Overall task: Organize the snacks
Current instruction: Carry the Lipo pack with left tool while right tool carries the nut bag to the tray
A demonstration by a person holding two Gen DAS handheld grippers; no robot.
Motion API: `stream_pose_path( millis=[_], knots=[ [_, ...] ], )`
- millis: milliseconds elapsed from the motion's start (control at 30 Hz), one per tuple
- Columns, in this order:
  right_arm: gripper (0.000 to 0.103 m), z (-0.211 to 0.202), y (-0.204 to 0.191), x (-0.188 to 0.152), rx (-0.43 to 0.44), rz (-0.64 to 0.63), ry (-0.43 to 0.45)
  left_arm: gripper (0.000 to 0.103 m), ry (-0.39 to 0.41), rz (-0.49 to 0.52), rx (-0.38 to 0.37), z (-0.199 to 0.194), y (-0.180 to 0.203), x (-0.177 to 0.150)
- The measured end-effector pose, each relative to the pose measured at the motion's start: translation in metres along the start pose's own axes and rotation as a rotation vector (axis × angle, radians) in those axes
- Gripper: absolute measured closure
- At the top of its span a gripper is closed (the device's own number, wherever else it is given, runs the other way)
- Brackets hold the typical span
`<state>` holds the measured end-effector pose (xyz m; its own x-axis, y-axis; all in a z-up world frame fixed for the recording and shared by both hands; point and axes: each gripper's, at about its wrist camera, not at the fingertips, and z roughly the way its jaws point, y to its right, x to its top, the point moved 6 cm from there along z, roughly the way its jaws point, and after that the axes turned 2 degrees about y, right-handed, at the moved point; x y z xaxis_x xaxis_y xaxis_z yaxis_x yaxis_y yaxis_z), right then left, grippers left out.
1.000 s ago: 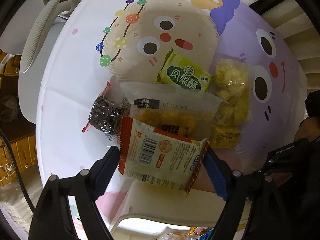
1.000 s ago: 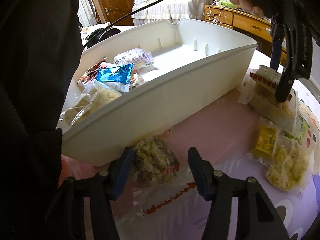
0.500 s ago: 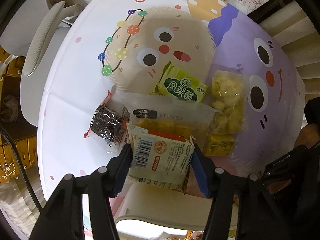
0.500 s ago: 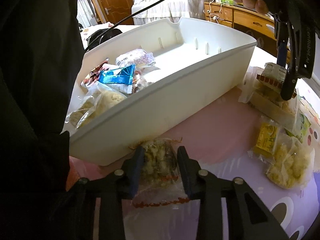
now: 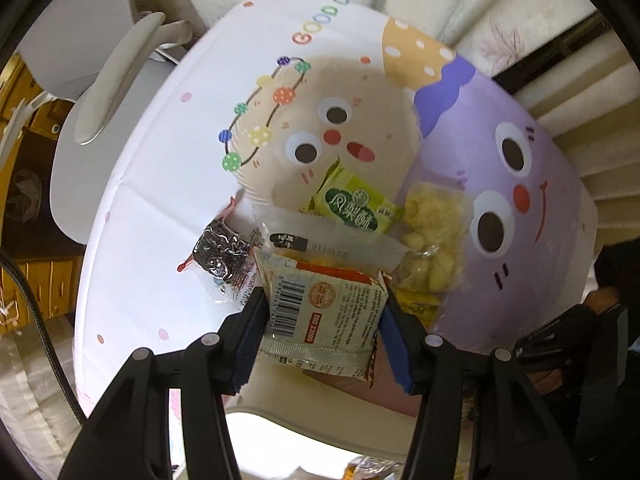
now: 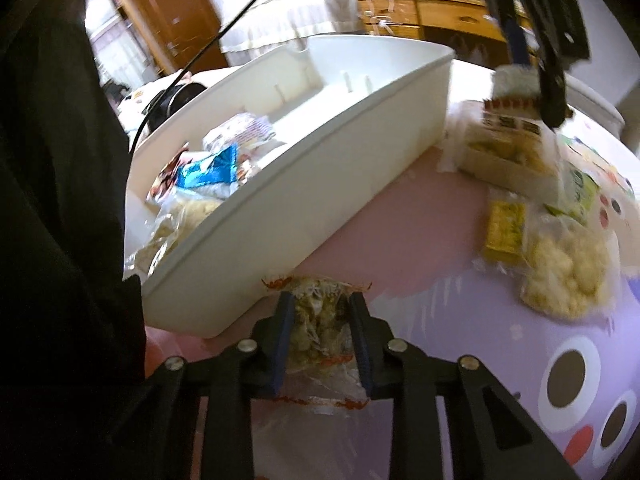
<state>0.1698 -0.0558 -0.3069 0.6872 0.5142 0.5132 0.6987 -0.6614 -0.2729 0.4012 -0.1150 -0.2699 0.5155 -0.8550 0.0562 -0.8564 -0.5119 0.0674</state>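
Judging from both views, the sorting was partly done: several packets already lay in the white bin (image 6: pixel 304 168), while a cluster was still spread on the cartoon tablecloth (image 5: pixel 160 208).

The left gripper (image 5: pixel 320 332) was clenched on an orange-edged packet (image 5: pixel 324 312), its jaws having just been closing, with the packet pinched between the blue pads (image 5: pixel 250 344) and apparently lifted off the pile beneath. Just beyond the jaws a long clear packet (image 5: pixel 332 246) was seen, with a green packet (image 5: pixel 354 206) further ahead, a dark packet (image 5: pixel 222 254) ahead to the left, and a bag of pale puffs (image 5: pixel 434 240) ahead to the right. A yellow packet (image 5: pixel 418 306) was tucked just right of the right jaw.

The right gripper (image 6: pixel 322 336) was clamped on a clear crumbly-snack packet (image 6: pixel 318 320), its jaws having likewise just been closing. That packet lay on the cloth, its far end just beside or touching the bin wall directly ahead of the jaws.

Both held packets were judged still to be carried into the bin; after them, at least five items would be left on the cloth.
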Motion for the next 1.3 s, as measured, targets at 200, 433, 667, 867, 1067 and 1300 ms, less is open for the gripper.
stream_pose_path(
  millis=[200, 433, 667, 867, 1067, 1300],
  knots=[
    [0.103, -0.011, 0.017, 0.001, -0.044, 0.118, 0.020, 0.050, 0.044, -0.034, -0.010, -0.024, 0.001, -0.003],
    [0.102, -0.024, 0.025, -0.008, -0.026, 0.232, 0.046, 0.050, 0.109, -0.095, -0.020, -0.051, 0.015, -0.014],
    [0.086, -0.027, 0.011, -0.017, -0.044, 0.193, 0.031, 0.050, 0.171, -0.146, -0.030, -0.086, 0.025, -0.037],
    [0.054, -0.020, -0.006, -0.023, -0.068, 0.120, 0.006, 0.050, 0.214, -0.210, -0.028, -0.111, 0.033, -0.067],
    [0.052, -0.003, -0.016, -0.028, -0.127, 0.074, -0.030, 0.050, 0.225, -0.330, -0.019, -0.128, 0.031, -0.119],
    [0.050, 0.010, -0.016, -0.031, -0.176, 0.054, -0.035, 0.050, 0.233, -0.508, -0.015, -0.136, 0.028, -0.188]
  ],
)
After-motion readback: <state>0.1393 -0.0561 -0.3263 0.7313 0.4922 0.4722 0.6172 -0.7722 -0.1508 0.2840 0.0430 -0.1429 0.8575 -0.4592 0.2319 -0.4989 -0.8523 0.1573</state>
